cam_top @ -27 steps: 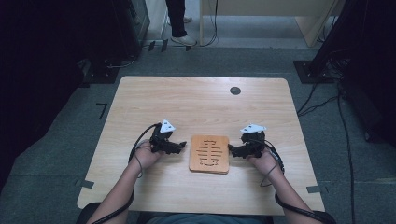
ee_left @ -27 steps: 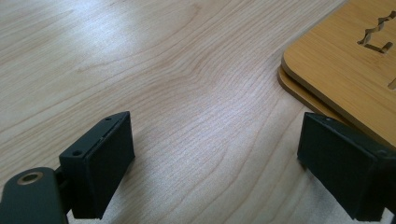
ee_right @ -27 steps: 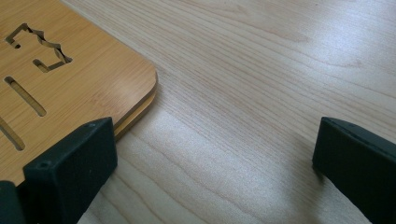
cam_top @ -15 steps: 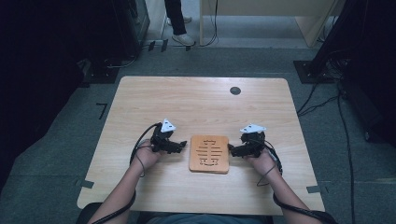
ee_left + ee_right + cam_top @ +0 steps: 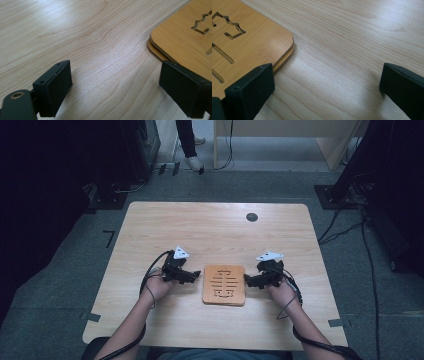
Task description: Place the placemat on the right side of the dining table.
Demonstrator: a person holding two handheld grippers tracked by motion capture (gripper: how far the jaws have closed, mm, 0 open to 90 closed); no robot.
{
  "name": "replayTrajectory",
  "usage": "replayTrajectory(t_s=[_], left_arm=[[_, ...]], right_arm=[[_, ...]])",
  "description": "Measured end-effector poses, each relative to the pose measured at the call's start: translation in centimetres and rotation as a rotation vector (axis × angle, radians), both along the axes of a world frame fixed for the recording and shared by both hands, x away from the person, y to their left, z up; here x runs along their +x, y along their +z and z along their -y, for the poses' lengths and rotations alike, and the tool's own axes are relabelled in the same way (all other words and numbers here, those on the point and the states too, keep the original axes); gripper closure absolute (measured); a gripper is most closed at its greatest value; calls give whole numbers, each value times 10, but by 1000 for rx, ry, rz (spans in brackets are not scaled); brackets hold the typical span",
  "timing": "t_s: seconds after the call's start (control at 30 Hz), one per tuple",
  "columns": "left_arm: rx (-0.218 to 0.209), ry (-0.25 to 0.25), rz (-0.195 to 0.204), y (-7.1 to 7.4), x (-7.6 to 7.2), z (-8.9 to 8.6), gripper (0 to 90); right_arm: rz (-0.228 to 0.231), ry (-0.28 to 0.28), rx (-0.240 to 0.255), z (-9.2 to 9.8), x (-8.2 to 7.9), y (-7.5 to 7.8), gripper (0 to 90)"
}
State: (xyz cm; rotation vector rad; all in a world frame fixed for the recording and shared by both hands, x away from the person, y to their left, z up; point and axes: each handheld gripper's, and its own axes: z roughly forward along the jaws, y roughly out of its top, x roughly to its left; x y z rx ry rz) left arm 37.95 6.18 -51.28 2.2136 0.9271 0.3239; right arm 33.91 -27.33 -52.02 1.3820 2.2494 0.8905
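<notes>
Nothing is moving since a second ago: I'm holding left gripper (image 5: 196, 275) and right gripper (image 5: 248, 280) flanking the wooden boards (image 5: 224, 284), both jaws wide apart, empty. Boards are lying stacked on the table (image 5: 210, 230); grasp not started.

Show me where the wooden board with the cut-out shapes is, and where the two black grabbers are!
wooden board (image 5: 224, 285): high view, on its slotted top face.
left gripper (image 5: 196, 274): high view, between its jaw tips, beside the board's left edge.
right gripper (image 5: 248, 279): high view, between its jaw tips, at the board's right edge.
</notes>
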Motion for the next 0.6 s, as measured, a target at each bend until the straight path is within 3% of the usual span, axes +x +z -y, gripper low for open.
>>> replayTrajectory(t_s=[0.5, 0.6], left_arm=[[-61, -26, -53, 13, -5, -1, 141], [-57, -42, -62, 16, -7, -2, 141]], right_arm=[[-18, 7, 22, -3, -1, 9, 0], [-23, 10, 24, -6, -3, 10, 0]])
